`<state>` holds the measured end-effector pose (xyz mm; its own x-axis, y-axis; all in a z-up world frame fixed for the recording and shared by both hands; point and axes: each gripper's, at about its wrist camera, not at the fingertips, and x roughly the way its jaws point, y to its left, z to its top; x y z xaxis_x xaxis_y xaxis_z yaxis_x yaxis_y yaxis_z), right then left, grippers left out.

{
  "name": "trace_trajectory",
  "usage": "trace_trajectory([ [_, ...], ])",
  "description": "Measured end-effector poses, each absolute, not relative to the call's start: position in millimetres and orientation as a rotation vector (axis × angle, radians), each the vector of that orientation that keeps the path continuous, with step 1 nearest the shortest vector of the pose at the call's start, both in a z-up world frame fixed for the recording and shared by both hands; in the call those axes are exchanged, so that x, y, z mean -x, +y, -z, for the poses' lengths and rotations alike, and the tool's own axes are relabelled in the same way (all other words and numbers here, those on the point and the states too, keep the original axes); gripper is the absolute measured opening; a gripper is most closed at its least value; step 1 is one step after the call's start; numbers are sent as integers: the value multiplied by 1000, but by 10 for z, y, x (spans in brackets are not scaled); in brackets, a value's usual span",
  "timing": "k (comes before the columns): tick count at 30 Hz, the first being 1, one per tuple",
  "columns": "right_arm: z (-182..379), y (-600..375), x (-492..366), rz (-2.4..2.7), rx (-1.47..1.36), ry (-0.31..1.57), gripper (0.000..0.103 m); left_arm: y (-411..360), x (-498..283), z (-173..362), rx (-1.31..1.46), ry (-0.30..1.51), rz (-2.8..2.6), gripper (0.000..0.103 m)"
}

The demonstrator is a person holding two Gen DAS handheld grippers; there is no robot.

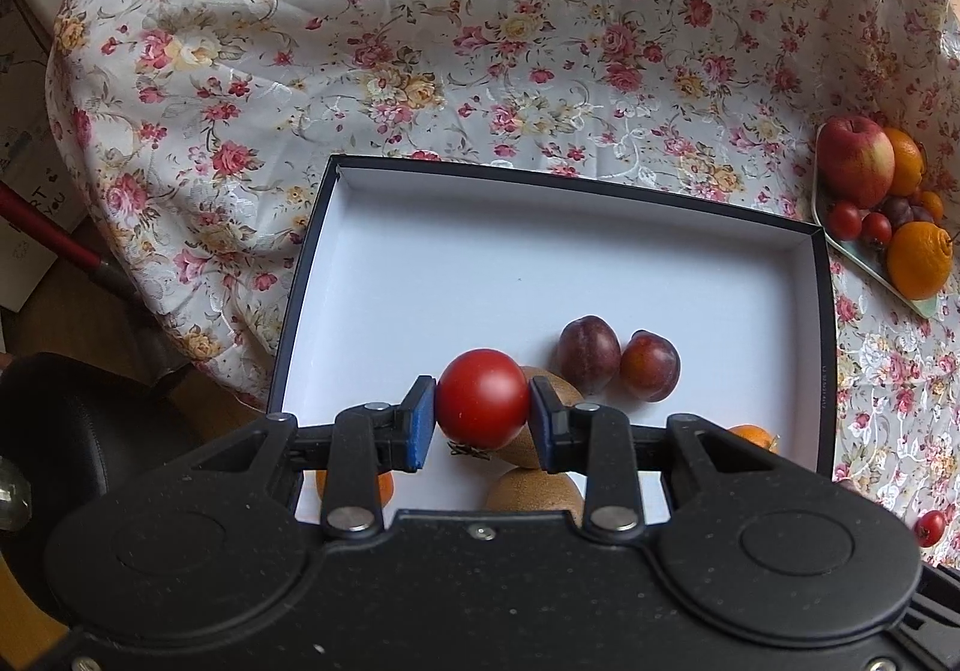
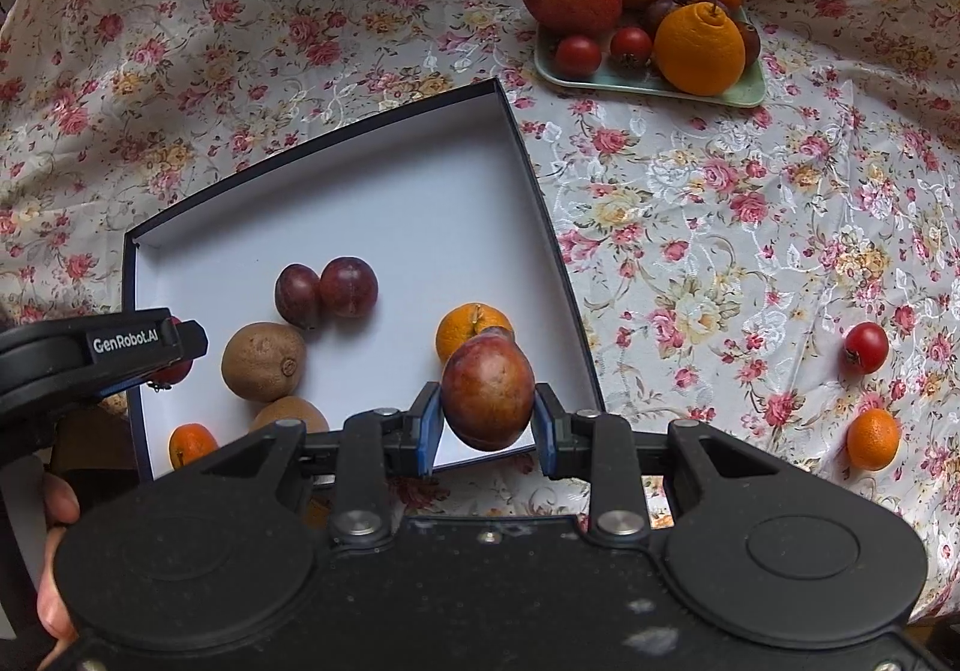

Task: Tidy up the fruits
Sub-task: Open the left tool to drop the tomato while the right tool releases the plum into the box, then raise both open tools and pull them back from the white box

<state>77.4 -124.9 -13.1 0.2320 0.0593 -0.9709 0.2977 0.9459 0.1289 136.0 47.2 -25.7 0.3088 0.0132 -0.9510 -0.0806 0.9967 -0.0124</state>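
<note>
Now both tools are loaded: the left tool [image 1: 483,412] is clamped on a red tomato [image 1: 483,398] above the near-left edge of the box [image 1: 823,347], and the right tool [image 2: 487,419] is clamped on a plum [image 2: 487,398] over the box's near-right corner. Inside, two plums [image 2: 327,290], two kiwis [image 2: 264,362] and two oranges [image 2: 468,332] crowd the near half; the far half lies open. Beyond sits the fruit tray [image 2: 744,98], with a loose tomato [image 2: 865,348] and mandarin [image 2: 873,438] on the worktop [image 2: 720,203].

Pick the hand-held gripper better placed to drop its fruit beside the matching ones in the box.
Right, probably. Its plum hangs over the box near two plums; no tomato there for the left's tomato.
</note>
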Motion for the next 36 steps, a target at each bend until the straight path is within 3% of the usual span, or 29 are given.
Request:
trace_trajectory([
  [36,188,-1148,-809,149,-320,1353,33,467,-1339,299,62,1294,-33,43],
])
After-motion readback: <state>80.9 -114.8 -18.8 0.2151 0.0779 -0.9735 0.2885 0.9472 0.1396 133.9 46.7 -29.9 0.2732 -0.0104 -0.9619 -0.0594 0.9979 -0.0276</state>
